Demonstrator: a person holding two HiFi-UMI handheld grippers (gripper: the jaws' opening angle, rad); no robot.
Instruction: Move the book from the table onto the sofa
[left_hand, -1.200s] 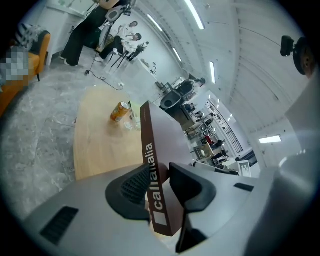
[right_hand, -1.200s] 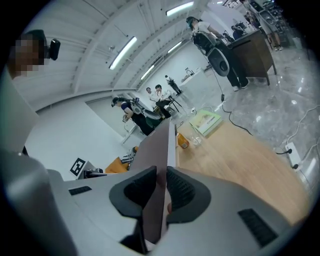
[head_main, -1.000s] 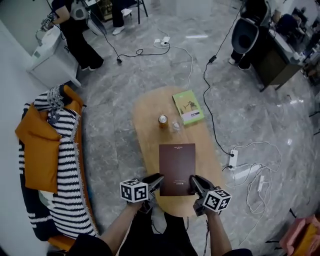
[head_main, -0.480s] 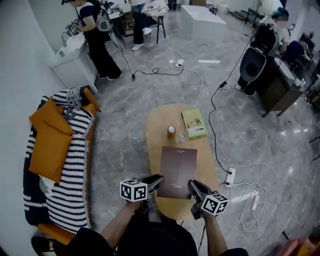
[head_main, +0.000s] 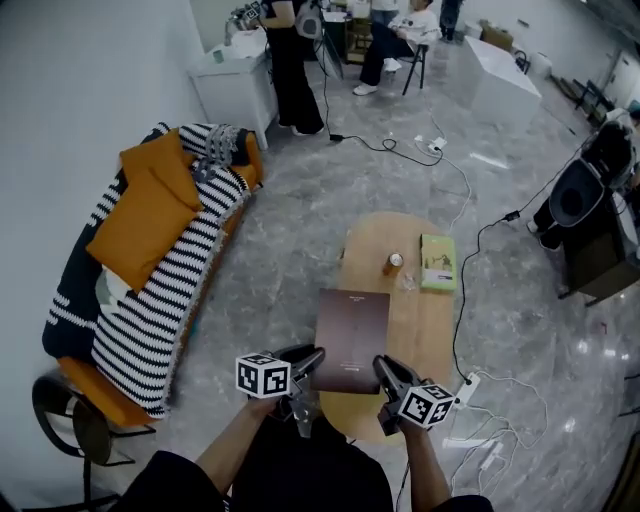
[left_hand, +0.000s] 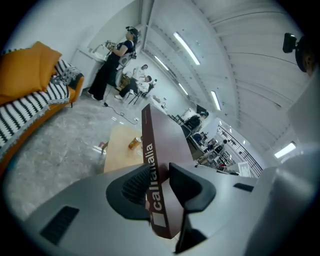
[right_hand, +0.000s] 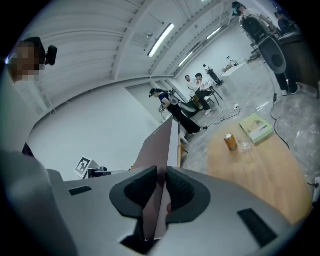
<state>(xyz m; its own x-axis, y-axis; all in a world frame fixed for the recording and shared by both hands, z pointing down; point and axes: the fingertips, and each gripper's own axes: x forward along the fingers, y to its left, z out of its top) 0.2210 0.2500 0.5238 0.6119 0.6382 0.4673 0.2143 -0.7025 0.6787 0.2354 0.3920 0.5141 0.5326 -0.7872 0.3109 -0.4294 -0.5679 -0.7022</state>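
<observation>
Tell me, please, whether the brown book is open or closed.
Closed: the brown book shows one flat cover; left tongs and right tongs pinch both covers together.

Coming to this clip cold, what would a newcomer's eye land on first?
The dark maroon book stands out at bottom centre, lifted above the wooden table, gripped by the left gripper and by the right gripper, whose jaws have just closed further on it. Next, at left, the striped sofa with its orange cushion.

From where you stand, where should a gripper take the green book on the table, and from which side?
Probably by its right long edge, coming from the table's right side: the green book lies flat close to that rim, and the can stands close on its left.
</observation>
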